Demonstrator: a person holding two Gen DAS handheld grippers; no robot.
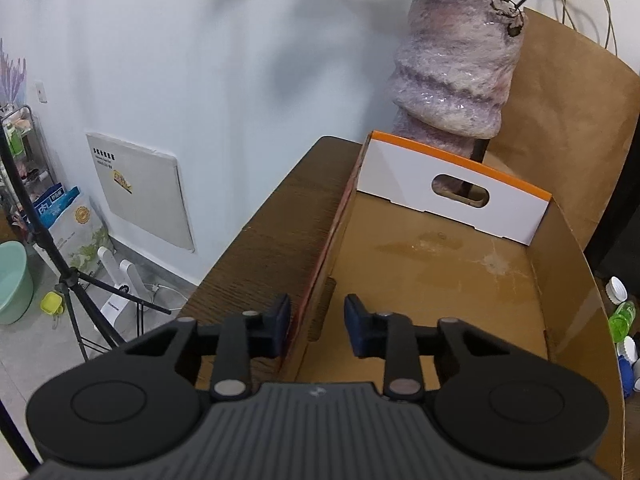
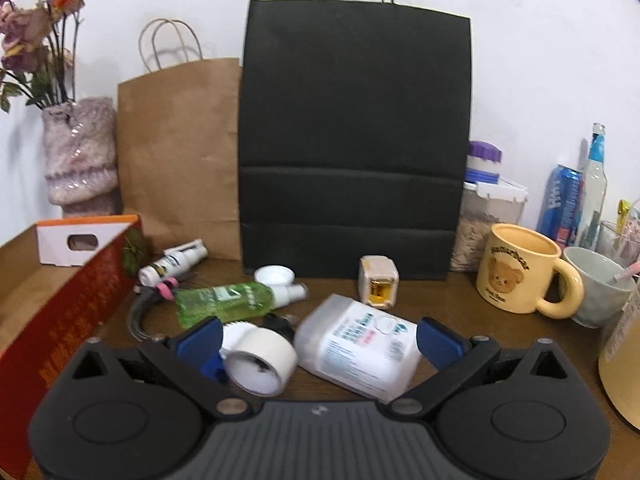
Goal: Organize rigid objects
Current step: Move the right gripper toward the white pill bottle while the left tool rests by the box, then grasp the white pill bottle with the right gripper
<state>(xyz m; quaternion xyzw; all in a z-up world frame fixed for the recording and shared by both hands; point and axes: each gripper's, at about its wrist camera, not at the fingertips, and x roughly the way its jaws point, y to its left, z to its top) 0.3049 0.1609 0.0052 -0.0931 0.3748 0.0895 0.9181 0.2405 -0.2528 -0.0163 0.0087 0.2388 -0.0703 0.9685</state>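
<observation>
Left hand-held gripper (image 1: 317, 322) angles downward, jaws narrowed; right hand-held gripper (image 2: 319, 338) spread wide.

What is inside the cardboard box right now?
The cardboard box holds no objects on its visible brown floor, only stains; the left gripper straddles its left wall. The near end of the floor is covered by the gripper body.

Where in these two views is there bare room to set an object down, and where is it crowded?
Free: the floor of the cardboard box, bordered by its white handle panel and side walls; also the tabletop strip left of the box. Crowded: the table before the black bag, with green bottle, white bottle and tape roll.
</observation>
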